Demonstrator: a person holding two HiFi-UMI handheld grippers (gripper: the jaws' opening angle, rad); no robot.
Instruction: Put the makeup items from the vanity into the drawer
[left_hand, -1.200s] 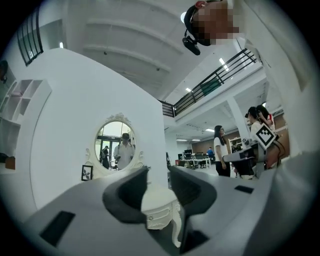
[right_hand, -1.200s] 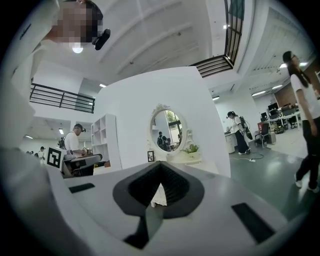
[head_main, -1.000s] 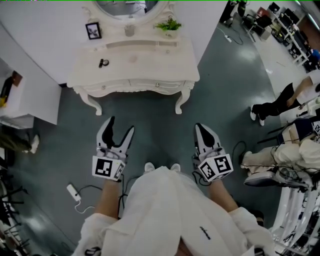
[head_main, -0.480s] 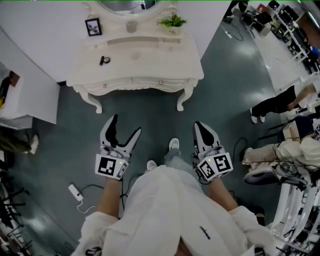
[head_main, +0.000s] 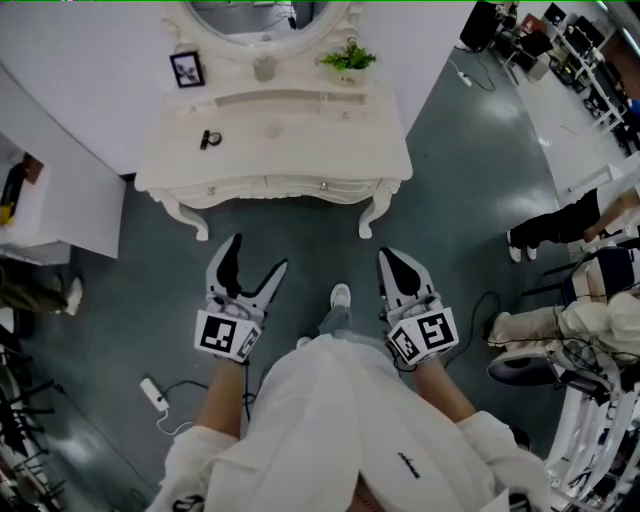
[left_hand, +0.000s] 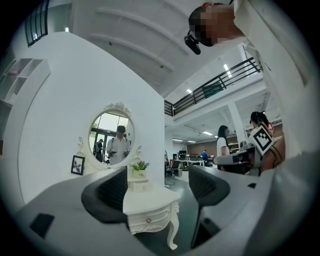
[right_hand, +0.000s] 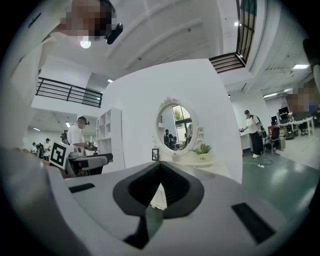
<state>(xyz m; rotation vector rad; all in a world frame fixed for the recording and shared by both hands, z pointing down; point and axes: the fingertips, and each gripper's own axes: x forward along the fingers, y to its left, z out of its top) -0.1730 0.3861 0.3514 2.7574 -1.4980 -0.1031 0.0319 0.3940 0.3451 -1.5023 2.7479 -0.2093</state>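
Well short of vanity (head_main: 300, 150): left gripper (head_main: 256, 253) empty, jaws just opening wide, right gripper (head_main: 395, 258) pinched closed on nothing, black makeup item (head_main: 208, 139) ahead on top's left part, nearer left gripper, drawer (head_main: 300, 186) closed.

Lighting: we find it bright, even, overhead | Glare: sheen on floor (head_main: 470, 150) | Gripper views: fisheye-warped, dark corners, near parts soft
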